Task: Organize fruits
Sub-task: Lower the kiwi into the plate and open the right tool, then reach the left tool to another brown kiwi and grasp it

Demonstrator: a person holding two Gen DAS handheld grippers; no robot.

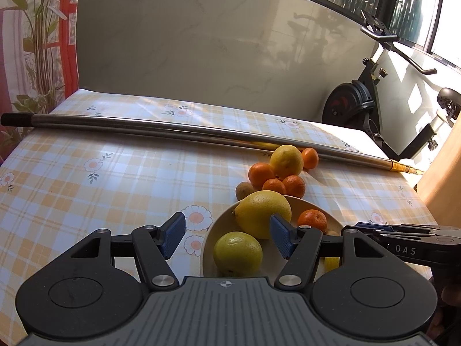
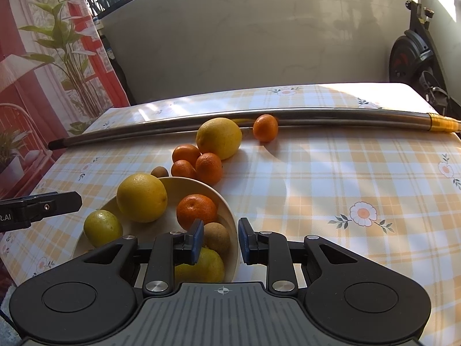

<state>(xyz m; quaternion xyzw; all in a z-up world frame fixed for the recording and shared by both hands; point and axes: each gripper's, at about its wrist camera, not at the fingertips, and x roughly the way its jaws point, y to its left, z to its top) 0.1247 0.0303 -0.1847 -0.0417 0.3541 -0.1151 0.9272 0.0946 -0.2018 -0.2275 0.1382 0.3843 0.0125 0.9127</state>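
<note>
Cream bowl [image 2: 229, 210], lower left of the right wrist view, on checked tabletop [image 2: 331, 178]: holds two lemons, mandarin [image 2: 196, 207], kiwi [image 2: 216, 238]. Loose fruit pile [image 2: 207, 155] above it, by metal pole [image 2: 317, 115]. Left gripper [image 1: 227, 238]: jaws spread, empty. Right gripper [image 2: 220, 240]: jaws nearly together, straddling the bowl rim and the kiwi.

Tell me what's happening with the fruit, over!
Left hand-held gripper open over bowl. Right hand-held gripper shut, above kiwi in bowl. Six fruits loose on cloth. Pole behind them, nothing blocking.
</note>
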